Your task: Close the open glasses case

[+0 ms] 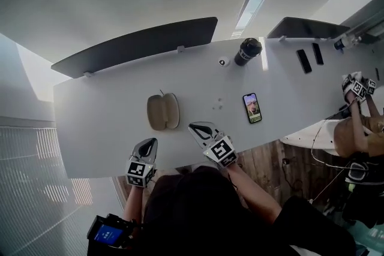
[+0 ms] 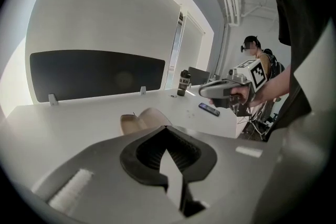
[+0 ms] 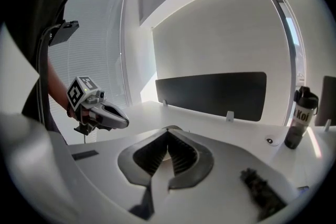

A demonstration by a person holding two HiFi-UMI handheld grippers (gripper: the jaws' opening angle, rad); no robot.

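— Where is the glasses case (image 1: 163, 111) at this moment?
— It lies on the white table (image 1: 96, 129). It is open, with its two beige halves spread flat side by side and the hollow sides up. Nothing holds it.
— And the left gripper (image 1: 152, 142)?
— It is on the near side of the case, towards the person, close to it but not touching. In the left gripper view its jaws meet at the tips and nothing is between them. The case (image 2: 140, 120) shows just beyond those tips, a little to the left.
— The right gripper (image 1: 193, 126)?
— It is to the right of the case and slightly nearer to the person, and its tips point towards the right half. A narrow strip of table separates them. Its jaws are also together at the tips, and empty. In the right gripper view I cannot tell if the case shows behind the tips.
— What else is around the case?
— A phone (image 1: 252, 108) lies face up farther to its right, well apart. A dark bottle (image 1: 247, 51) stands beyond the case, also to the right. A dark divider panel (image 1: 138, 45) runs behind the case along the far edge of the table.
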